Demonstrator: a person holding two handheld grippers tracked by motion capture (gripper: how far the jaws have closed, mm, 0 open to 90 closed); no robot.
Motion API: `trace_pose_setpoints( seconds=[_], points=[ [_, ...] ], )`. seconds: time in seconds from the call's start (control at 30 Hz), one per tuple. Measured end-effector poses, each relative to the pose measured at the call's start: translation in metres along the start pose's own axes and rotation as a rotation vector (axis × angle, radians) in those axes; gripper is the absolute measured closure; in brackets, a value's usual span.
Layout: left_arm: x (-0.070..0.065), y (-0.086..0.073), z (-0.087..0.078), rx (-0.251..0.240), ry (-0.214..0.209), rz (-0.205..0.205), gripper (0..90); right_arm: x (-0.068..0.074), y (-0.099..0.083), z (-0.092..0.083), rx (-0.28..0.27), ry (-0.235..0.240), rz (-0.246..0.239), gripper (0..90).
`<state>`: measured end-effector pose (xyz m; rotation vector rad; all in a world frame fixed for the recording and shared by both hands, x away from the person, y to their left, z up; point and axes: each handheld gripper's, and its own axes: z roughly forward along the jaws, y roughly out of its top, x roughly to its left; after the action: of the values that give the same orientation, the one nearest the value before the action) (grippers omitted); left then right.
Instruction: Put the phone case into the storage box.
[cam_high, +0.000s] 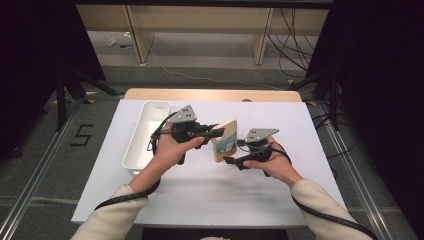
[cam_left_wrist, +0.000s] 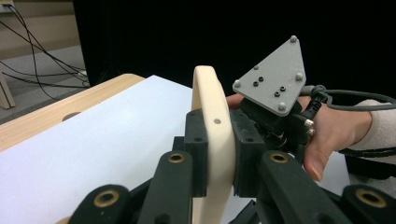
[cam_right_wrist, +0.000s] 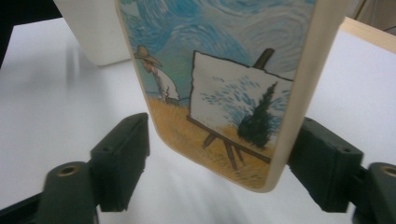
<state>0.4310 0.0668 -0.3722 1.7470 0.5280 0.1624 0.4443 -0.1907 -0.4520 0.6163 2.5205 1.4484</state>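
Left gripper (cam_high: 216, 131) is clamped on the painted phone case (cam_high: 224, 140), held above the surface (cam_high: 210, 190) right of the white tray (cam_high: 148, 131), while right gripper (cam_high: 231, 161) brackets its lower end, jaws apart and not gripping: handover half done.

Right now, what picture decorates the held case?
A painter at an easel under swirling blue sky on the case; right gripper view.

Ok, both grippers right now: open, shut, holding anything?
Left gripper: shut on the phone case, gripping its edge.
Right gripper: open, jaws either side of the case's lower end.
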Motion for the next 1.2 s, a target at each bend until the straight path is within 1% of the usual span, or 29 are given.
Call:
trace_pose_setpoints(
  seconds=[0.07,0.1,0.17,0.3,0.37,0.5,0.57,0.63,0.73,0.77,0.87,0.9,0.93,0.97,1.0,1.07,1.13,1.17,1.2],
  points=[
    [0.0,-0.001,0.0,-0.002,0.002,-0.001,79.3,-0.002,-0.001,0.0,-0.005,-0.002,0.005,34.6],
    [0.0,-0.001,0.001,-0.001,0.004,0.0,79.3,-0.002,-0.002,0.0,-0.002,0.005,0.012,37.1],
    [0.0,-0.001,0.001,-0.005,0.007,-0.001,79.2,-0.004,-0.003,-0.001,-0.002,0.002,0.019,45.4],
    [0.003,-0.002,0.0,-0.013,0.021,0.001,79.2,-0.008,-0.004,-0.005,-0.001,0.019,0.042,55.2],
    [0.004,-0.002,-0.002,-0.022,0.033,-0.002,79.2,-0.01,-0.005,-0.007,-0.004,0.038,0.051,59.9],
    [0.008,-0.001,-0.005,-0.046,0.057,0.001,78.5,-0.014,-0.005,-0.011,-0.009,0.082,0.054,69.5],
    [0.011,-0.001,-0.007,-0.059,0.062,-0.004,76.9,-0.014,-0.004,-0.013,-0.014,0.111,0.061,72.8],
    [0.012,-0.001,-0.008,-0.069,0.073,0.001,73.4,-0.014,-0.003,-0.015,-0.016,0.132,0.062,76.2],
    [0.015,-0.001,-0.007,-0.085,0.086,-0.001,65.2,-0.012,-0.003,-0.016,-0.019,0.166,0.07,80.4],
    [0.015,-0.002,-0.007,-0.092,0.092,-0.011,62.3,-0.012,-0.002,-0.016,-0.02,0.171,0.07,80.9],
    [0.016,-0.002,-0.006,-0.104,0.127,-0.017,51.7,-0.009,0.0,-0.017,-0.023,0.177,0.076,81.3],
    [0.015,-0.002,-0.005,-0.109,0.149,-0.016,47.6,-0.007,0.001,-0.017,-0.024,0.167,0.075,81.4],
    [0.014,-0.001,-0.005,-0.106,0.17,-0.015,41.6,-0.006,0.002,-0.018,-0.024,0.163,0.078,81.5],
    [0.013,-0.001,-0.005,-0.105,0.182,-0.023,33.8,-0.005,0.003,-0.018,-0.033,0.159,0.077,81.6],
    [0.013,0.0,-0.005,-0.103,0.194,-0.025,27.4,-0.004,0.003,-0.019,-0.035,0.153,0.085,81.6],
    [0.009,0.001,-0.004,-0.094,0.226,-0.021,16.5,-0.002,0.005,-0.019,-0.038,0.138,0.088,81.6],
    [0.006,0.002,-0.002,-0.087,0.244,-0.009,11.6,0.0,0.006,-0.019,-0.044,0.119,0.093,81.6],
    [0.005,0.003,-0.001,-0.084,0.249,-0.008,6.4,0.002,0.007,-0.018,-0.045,0.108,0.096,81.6],
    [0.003,0.003,-0.001,-0.078,0.251,0.0,3.8,0.003,0.008,-0.018,-0.046,0.099,0.096,81.6]
  ],
)
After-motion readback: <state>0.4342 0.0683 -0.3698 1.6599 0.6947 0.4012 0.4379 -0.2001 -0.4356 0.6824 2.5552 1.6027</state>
